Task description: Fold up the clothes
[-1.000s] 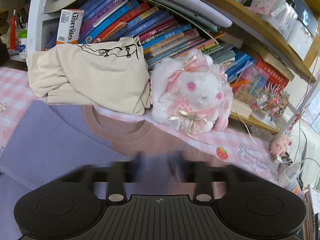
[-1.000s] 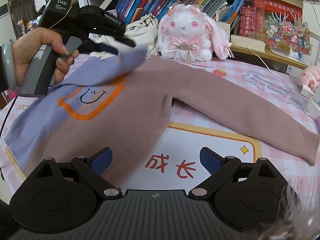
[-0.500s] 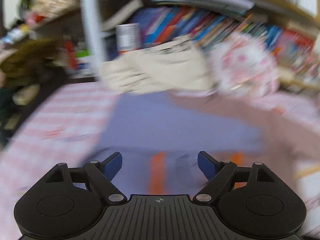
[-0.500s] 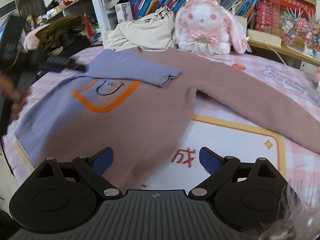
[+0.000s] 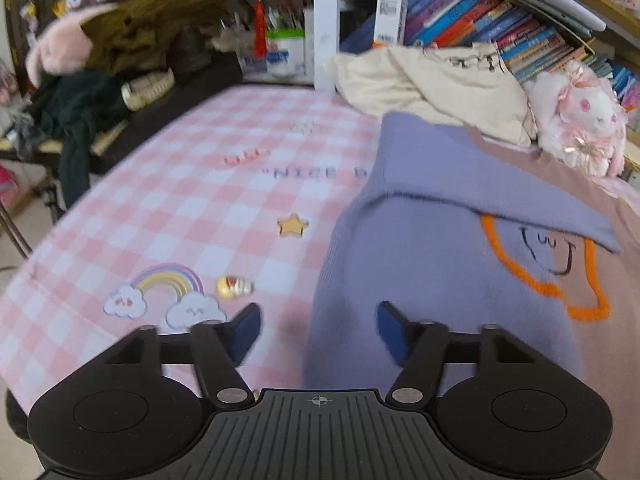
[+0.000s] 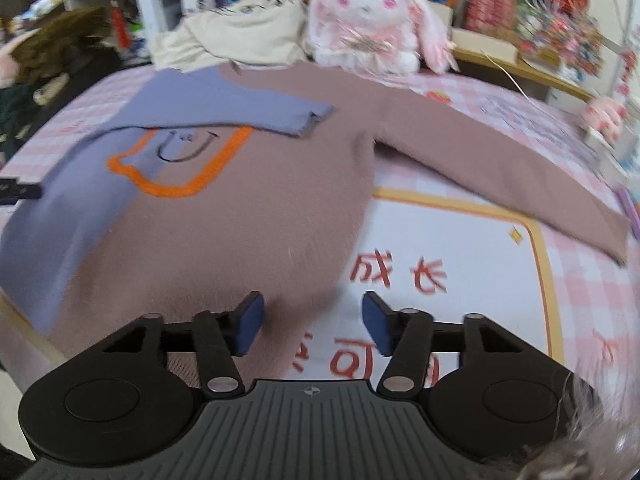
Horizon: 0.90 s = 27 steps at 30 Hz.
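Sweater (image 6: 248,216), half purple and half dusty pink, spread flat on the pink checked tablecloth (image 5: 192,208), front up, orange outline with a smiling face on the chest. Purple sleeve (image 6: 224,108) folded across the chest, cuff resting on the pink half just above the orange outline. Pink sleeve (image 6: 500,168) stretched straight out to the side over the white panel with red characters (image 6: 440,272).

Left gripper (image 5: 318,330) angled down over the sweater's purple side edge near the hem; jaws closing, blue pads apart, the purple edge lying between them but not visibly pinched. Right gripper (image 6: 312,324) angled down over the pink hem corner; jaws closing too, pads apart, the fabric corner below and between them, no pressing visible.

Beyond the collar: cream cloth bag (image 5: 436,80) heaped just behind the sweater, white and pink plush rabbit (image 6: 368,16) beside it. Behind both, shelves packed with books (image 5: 480,28). Further left, dark clothes (image 5: 72,112) piled beside the table.
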Tool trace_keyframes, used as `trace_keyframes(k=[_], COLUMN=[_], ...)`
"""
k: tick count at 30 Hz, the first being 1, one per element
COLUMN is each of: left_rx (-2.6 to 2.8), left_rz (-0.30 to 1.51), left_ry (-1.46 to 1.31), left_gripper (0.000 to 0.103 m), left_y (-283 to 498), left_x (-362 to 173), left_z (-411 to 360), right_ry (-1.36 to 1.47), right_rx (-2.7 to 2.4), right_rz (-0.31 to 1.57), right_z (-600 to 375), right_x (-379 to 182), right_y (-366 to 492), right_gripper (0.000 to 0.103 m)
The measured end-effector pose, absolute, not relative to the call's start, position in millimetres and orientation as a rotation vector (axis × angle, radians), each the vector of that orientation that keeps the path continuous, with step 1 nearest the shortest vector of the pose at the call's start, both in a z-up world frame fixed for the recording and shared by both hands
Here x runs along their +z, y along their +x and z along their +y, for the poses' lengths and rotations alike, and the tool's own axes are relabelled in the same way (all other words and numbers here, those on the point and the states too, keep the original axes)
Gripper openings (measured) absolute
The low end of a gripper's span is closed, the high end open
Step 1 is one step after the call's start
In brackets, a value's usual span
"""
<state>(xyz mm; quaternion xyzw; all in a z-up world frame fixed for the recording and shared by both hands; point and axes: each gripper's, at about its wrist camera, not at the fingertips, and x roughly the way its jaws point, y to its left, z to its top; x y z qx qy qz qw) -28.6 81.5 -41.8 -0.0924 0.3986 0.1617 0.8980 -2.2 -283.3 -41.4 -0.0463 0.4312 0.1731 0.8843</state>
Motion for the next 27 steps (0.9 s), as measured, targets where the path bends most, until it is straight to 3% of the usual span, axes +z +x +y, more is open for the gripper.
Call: trace_keyframes(k=[1, 5, 8, 11, 27], left_rx=[0.324, 0.28, 0.219, 0.177, 0.09], left_rz=[0.834, 0.834, 0.848, 0.864, 0.863], left_ry=[-0.219, -0.298, -0.308, -0.337, -0.378], left_gripper=[0.043, 0.035, 0.018, 0.007, 0.004], left_y=[-30, -37, -39, -39, -63], left_x=[-44, -47, -47, -48, -49], left_z=[86, 103, 109, 114, 136], right_ry=[-0.083, -0.014, 0.027, 0.056, 0.088], right_rx=[0.338, 0.277, 0.263, 0.236, 0.161], right_rz=[0.906, 0.931, 0.934, 0.925, 0.904], right_z=[-282, -280, -276, -273, -259], right_x=[-42, -42, -42, -42, -42], right_y=[-4, -10, -12, -13, -34], right_gripper=[0.045, 0.035, 0.02, 0.015, 0.013])
